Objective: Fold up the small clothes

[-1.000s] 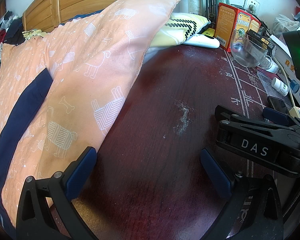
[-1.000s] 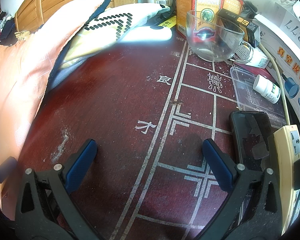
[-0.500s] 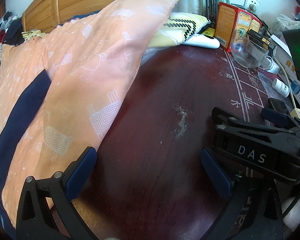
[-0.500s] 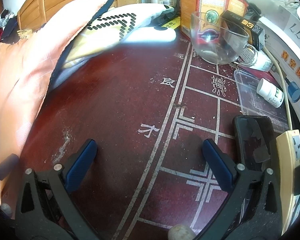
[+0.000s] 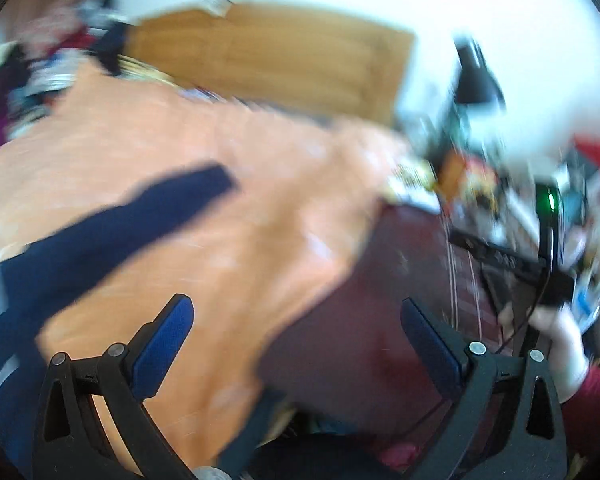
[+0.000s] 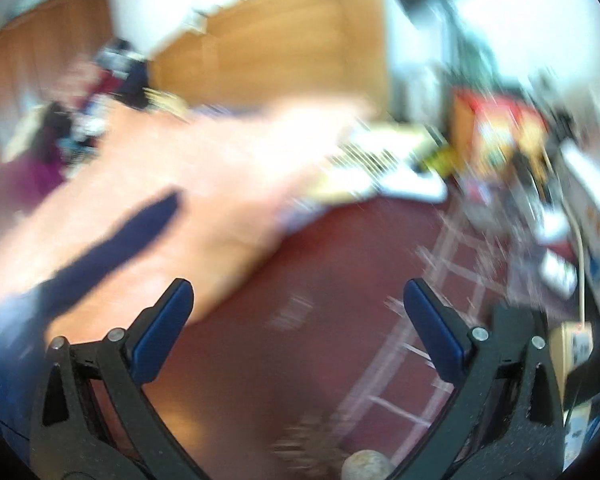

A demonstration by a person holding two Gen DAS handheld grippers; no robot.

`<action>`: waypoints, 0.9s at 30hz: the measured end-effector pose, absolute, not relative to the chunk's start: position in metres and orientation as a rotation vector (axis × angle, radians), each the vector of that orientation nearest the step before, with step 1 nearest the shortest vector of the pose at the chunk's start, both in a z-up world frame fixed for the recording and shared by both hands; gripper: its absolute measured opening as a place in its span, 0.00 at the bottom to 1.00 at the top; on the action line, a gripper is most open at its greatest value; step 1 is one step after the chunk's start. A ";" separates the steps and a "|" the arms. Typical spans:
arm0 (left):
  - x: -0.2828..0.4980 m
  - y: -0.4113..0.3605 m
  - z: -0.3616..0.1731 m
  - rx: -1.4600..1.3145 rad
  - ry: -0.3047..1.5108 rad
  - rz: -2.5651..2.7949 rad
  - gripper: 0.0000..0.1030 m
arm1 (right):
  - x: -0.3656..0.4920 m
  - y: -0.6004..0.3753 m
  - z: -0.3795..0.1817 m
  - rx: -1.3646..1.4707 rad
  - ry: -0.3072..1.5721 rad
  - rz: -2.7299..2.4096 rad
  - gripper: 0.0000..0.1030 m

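Both views are heavily motion-blurred. From the left wrist, the left gripper [image 5: 298,330] has its blue-padded fingers spread wide, holding nothing. An orange garment [image 5: 204,216] with a navy band [image 5: 112,232] lies spread over the left part of a dark red table [image 5: 364,320]; its long axis runs from 7 o'clock toward 1 o'clock. At 4 o'clock a hand [image 5: 560,344] grips the other tool. From the right wrist, the right gripper [image 6: 298,316] is equally wide open and empty (containers at 2 o'clock are too smeared to read).
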State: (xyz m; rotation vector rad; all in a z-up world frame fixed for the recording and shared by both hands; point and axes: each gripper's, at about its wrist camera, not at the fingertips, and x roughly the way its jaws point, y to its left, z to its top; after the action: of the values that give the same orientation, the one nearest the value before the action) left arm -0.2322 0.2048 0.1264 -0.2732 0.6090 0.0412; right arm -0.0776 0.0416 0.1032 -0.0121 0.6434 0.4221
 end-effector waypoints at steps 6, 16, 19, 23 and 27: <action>-0.421 0.299 0.218 -0.381 0.218 0.303 1.00 | -0.169 0.131 0.168 -0.078 0.378 0.810 1.00; -0.746 0.390 0.307 -0.261 -0.103 0.946 1.00 | -0.327 0.291 0.172 -0.407 0.231 1.267 1.00; -0.838 0.425 0.304 -0.259 -0.122 1.164 1.00 | -0.370 0.322 0.182 -0.445 0.111 1.351 1.00; -0.936 0.486 0.277 -0.357 -0.141 1.387 1.00 | -0.429 0.349 0.180 -0.462 -0.190 1.401 1.00; -1.007 0.572 0.207 -0.567 -0.096 1.461 1.00 | -0.461 0.411 0.139 -0.677 -0.141 1.442 1.00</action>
State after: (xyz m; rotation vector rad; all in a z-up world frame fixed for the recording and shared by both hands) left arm -1.0072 0.5719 0.2072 -0.5671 -0.0957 1.4607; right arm -0.4612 0.4107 0.1385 -0.6769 -0.1407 1.4424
